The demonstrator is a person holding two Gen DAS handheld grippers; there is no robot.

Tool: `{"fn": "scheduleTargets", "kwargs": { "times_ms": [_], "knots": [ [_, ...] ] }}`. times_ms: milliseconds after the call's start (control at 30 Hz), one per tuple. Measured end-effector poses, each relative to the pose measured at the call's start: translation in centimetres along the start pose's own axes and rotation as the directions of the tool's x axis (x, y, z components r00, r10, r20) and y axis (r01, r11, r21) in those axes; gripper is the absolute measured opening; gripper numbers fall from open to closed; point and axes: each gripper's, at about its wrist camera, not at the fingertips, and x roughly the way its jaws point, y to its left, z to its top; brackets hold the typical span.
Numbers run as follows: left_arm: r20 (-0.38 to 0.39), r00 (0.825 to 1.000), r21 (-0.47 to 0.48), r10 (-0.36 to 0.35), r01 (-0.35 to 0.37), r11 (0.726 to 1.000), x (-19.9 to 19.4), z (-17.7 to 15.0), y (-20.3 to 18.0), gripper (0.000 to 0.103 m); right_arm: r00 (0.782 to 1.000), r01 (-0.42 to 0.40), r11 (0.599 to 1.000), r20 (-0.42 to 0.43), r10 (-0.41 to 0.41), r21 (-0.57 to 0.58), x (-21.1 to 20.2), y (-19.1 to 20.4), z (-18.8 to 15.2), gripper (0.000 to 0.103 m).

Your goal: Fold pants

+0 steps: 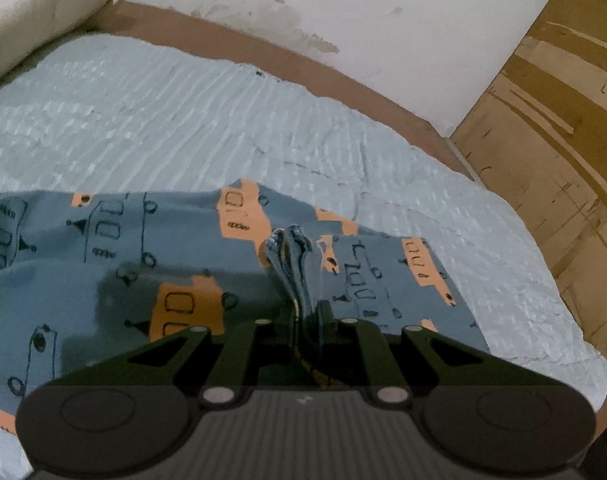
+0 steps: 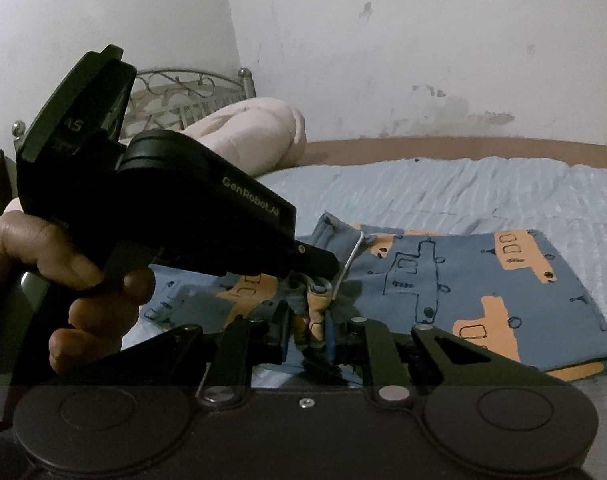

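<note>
The pants (image 1: pixel 115 264) are blue-grey with orange and black vehicle prints and lie on a light blue bedspread (image 1: pixel 175 120). My left gripper (image 1: pixel 305 316) is shut on a bunched edge of the pants and holds it just above the flat part. My right gripper (image 2: pixel 309 324) is shut on another bunch of the same pants (image 2: pixel 483 288), with a white drawstring (image 2: pixel 349 264) running beside it. The left gripper also shows in the right wrist view (image 2: pixel 315 266), held in a hand just left of and above my right fingers.
A rolled cream blanket (image 2: pixel 255 140) lies at the head of the bed by a metal headboard (image 2: pixel 175 92). A brown mattress edge (image 1: pixel 303 64) runs along the white wall. A wooden panel (image 1: pixel 563 120) stands at the right of the bed.
</note>
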Motion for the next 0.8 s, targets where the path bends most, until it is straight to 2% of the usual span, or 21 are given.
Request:
{"fn": "scheduleTargets", "kwargs": {
  "times_ms": [100, 167, 200, 267, 400, 433, 500, 567, 667, 800],
  "knots": [
    [-0.005, 1.0, -0.011, -0.007, 0.007, 1.0, -0.1, -0.5, 0.0, 0.01, 1.0, 0.0, 1.0, -0.017, -0.001, -0.009, 1.1, -0.5, 0.5, 0.022],
    [-0.01, 1.0, -0.021, -0.009, 0.009, 1.0, -0.1, -0.7, 0.3, 0.01, 1.0, 0.002, 1.0, -0.022, -0.002, -0.013, 1.2, -1.0, 0.8, 0.036],
    [-0.012, 1.0, -0.025, -0.011, 0.01, 1.0, -0.1, -0.6, 0.4, 0.01, 1.0, 0.002, 1.0, -0.021, -0.002, -0.014, 1.3, -1.6, 1.0, 0.04],
    [-0.013, 1.0, -0.027, -0.012, 0.012, 1.0, -0.1, -0.7, 0.6, 0.01, 1.0, 0.005, 1.0, -0.014, -0.005, -0.013, 0.6, -2.2, 1.1, 0.058],
    [-0.01, 1.0, -0.017, -0.003, 0.003, 1.0, 0.3, -0.9, 0.7, 0.014, 0.999, 0.036, 0.999, 0.02, -0.035, -0.01, -1.2, -3.7, 0.9, 0.078],
    [-0.008, 1.0, -0.01, 0.007, -0.007, 1.0, 0.2, -1.0, 0.7, 0.019, 0.998, 0.05, 0.999, 0.028, -0.05, -0.005, -1.8, -4.1, 0.8, 0.084],
    [0.009, 0.999, 0.005, 0.049, -0.049, 0.999, -0.2, -1.0, 0.3, 0.036, 0.996, 0.082, 0.997, 0.042, -0.082, 0.001, -2.4, -5.1, 0.8, 0.089],
    [0.037, 0.995, 0.031, 0.09, -0.091, 0.995, -0.7, -1.0, -0.2, 0.062, 0.991, 0.122, 0.992, 0.053, -0.122, 0.001, -2.9, -5.9, 0.9, 0.098],
    [0.086, 0.981, 0.078, 0.176, -0.183, 0.98, -0.7, -0.7, -1.1, 0.074, 0.978, 0.197, 0.98, 0.067, -0.196, -0.008, -2.7, -7.3, 1.3, 0.102],
    [0.106, 0.953, 0.093, 0.285, -0.294, 0.951, 0.6, 0.1, -1.9, 0.077, 0.936, 0.35, 0.934, 0.07, -0.345, -0.077, -0.6, -8.9, 2.5, 0.102]
  ]
}}
